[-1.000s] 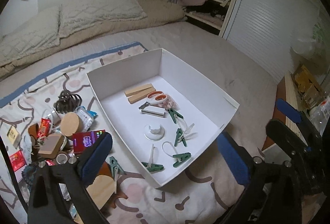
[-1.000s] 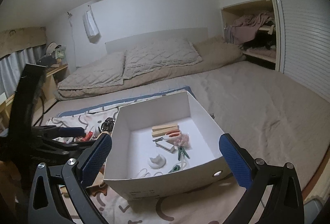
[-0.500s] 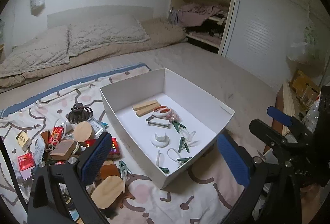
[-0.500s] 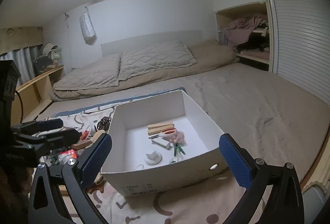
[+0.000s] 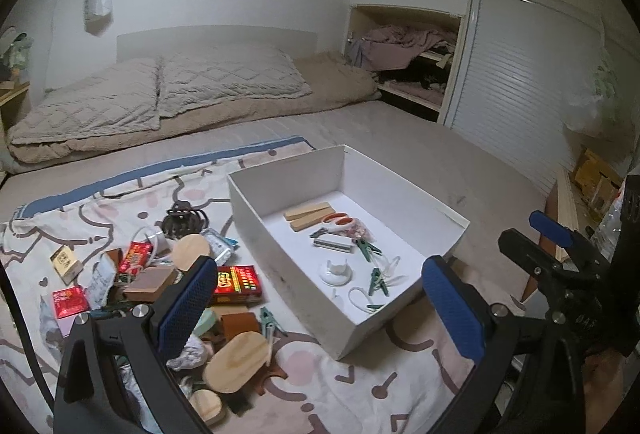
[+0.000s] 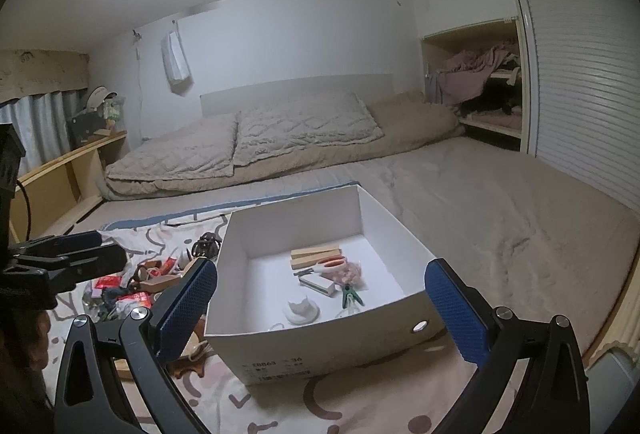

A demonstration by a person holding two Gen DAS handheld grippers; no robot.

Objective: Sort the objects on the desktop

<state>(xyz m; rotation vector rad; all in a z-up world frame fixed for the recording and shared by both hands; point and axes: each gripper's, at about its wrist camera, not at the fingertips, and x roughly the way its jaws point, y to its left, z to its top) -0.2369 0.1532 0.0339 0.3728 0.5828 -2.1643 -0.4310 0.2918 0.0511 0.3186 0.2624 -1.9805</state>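
Observation:
A white box (image 5: 448, 212) (image 6: 320, 348) sits on a patterned blanket on the bed. It holds wooden blocks (image 5: 306, 216), scissors with orange handles (image 5: 338, 222), green clothes pegs (image 5: 376, 280) and a white round holder (image 5: 335, 271). Left of the box lies a heap of small things: a red packet (image 5: 236, 280), wooden discs (image 5: 236, 358), a black hair claw (image 5: 182, 222). My left gripper (image 5: 320, 308) hangs open above the box's near corner, with nothing between its fingers. My right gripper (image 6: 322, 308) is open too, in front of the box, empty.
The patterned blanket (image 5: 120, 190) covers the near part of the bed. Pillows and a beige duvet (image 5: 192, 90) lie at the back. A wooden shelf (image 6: 68, 170) runs along the left wall; a closet with a shutter door (image 6: 580, 74) stands on the right.
Both cameras have pulled back and tilted up, so the box looks smaller and more of the room shows. Both grippers stay open and empty.

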